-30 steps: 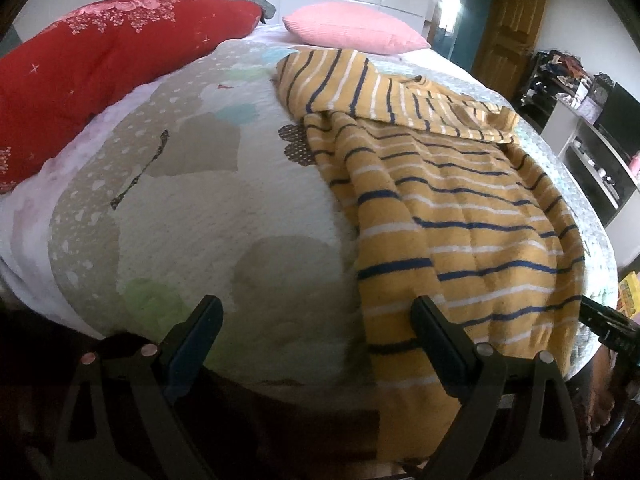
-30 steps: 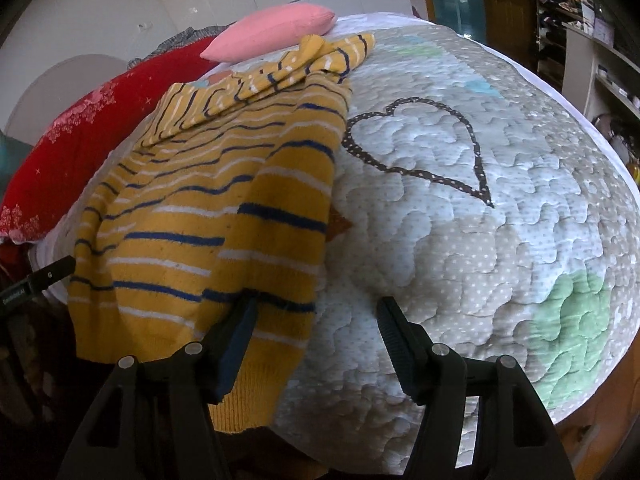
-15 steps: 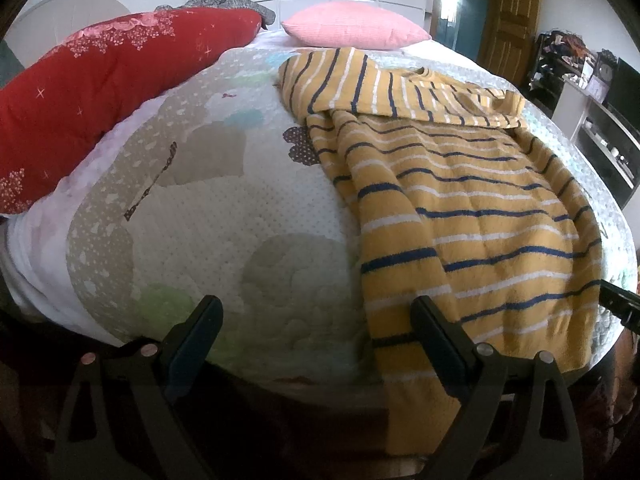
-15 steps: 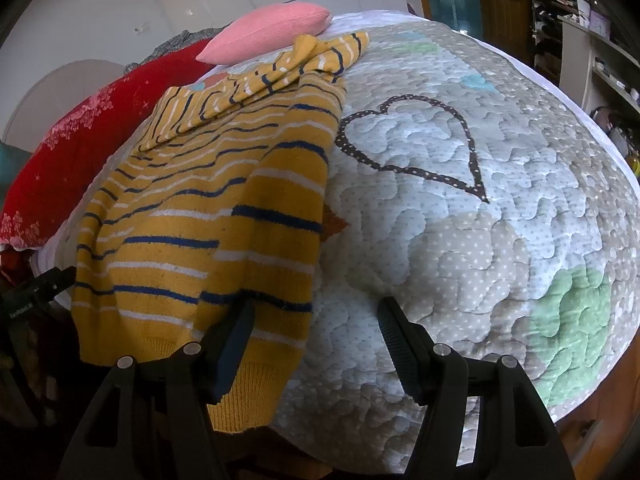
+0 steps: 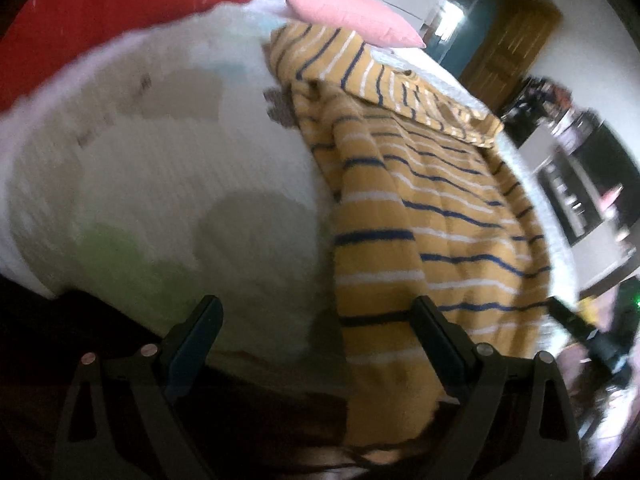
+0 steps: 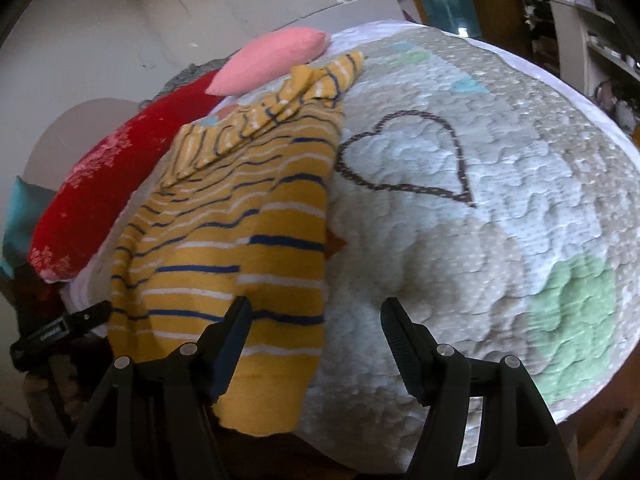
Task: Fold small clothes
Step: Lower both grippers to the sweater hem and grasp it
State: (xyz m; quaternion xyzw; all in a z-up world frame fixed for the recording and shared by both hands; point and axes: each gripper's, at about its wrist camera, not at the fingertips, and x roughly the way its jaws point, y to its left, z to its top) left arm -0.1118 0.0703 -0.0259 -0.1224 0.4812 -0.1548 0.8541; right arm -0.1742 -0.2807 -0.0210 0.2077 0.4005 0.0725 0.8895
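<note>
Quilt (image 6: 500,208) with a stitched heart covers the bed, where the striped sweater (image 6: 248,216) lies below the pink pillow (image 6: 272,56), hem over the edge; both grippers (image 5: 316,332) (image 6: 316,332) hover with jaws apart, the right's just opened wider, and the left view has tilted and blurred.

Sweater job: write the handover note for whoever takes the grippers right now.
Left gripper: open, nothing held, at the near edge of the bed, its right finger over the sweater's hem.
Right gripper: open, its jaws have just opened a little further, nothing between them; left finger over the hem's right corner.
Sweater: yellow striped, lying lengthwise on the quilt, hem hanging over the near edge, both sleeves folded across the chest near the pink pillow.
Done: sleeves folded in.
Left: grab both hem corners, fold the body up toward the collar.
</note>
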